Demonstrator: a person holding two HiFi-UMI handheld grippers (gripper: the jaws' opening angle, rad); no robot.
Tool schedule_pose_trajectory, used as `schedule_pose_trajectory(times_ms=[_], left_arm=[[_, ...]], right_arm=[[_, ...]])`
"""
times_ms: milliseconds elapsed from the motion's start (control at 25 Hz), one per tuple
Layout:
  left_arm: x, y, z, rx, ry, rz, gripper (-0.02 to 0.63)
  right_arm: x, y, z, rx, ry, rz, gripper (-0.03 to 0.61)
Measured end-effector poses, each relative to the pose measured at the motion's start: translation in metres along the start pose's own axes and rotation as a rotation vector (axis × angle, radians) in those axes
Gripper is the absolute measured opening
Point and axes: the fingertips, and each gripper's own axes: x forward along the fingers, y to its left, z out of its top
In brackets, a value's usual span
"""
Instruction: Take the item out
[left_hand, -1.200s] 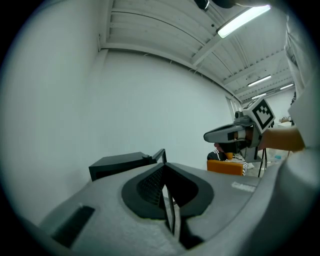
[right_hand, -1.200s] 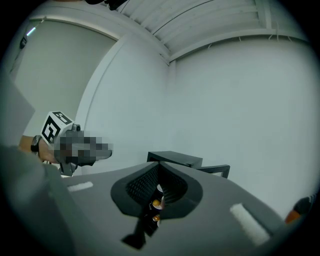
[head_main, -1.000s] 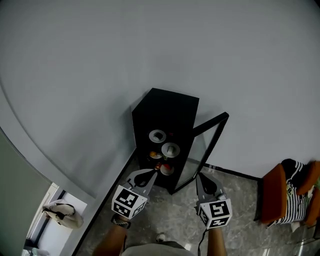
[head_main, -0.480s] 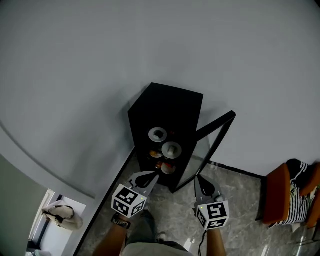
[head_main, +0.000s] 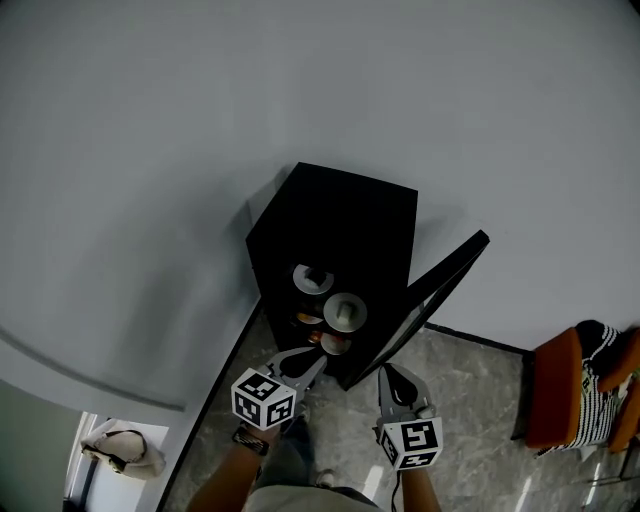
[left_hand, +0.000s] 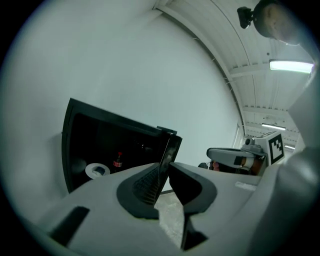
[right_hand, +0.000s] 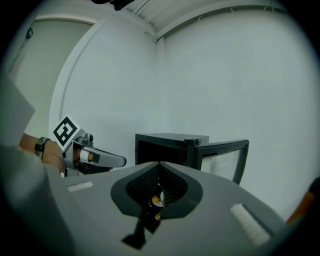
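Note:
A black cabinet (head_main: 340, 215) stands against the wall with its glass door (head_main: 440, 280) swung open to the right. Its shelves hold round dishes (head_main: 345, 311), small cans and a cola bottle (left_hand: 118, 162). My left gripper (head_main: 308, 362) hovers just before the opening, low on the left. Its jaws have just been opening and show a narrow gap with nothing between them (left_hand: 167, 172). My right gripper (head_main: 390, 372) hangs beside the door's lower edge and points at the cabinet. Its fingertips meet and hold nothing (right_hand: 159, 167).
Grey stone floor (head_main: 470, 400) lies in front of the cabinet. An orange chair with a striped cloth (head_main: 560, 385) stands at the right. A pale bag (head_main: 125, 450) lies past a doorway at lower left. The plain wall runs behind the cabinet.
Both grippers have sunk and moved closer to the cabinet's front. The left gripper has rolled and its jaws have parted a little. The right gripper stays shut.

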Motion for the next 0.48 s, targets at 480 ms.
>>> schedule_pose_trajectory(times_ms=[480], left_arm=[[0.081,0.11,-0.072,-0.48,0.03,-0.037,0.086]], right_arm=[[0.066,-0.007,-0.053,0.066,0.133,-0.028,0.008]])
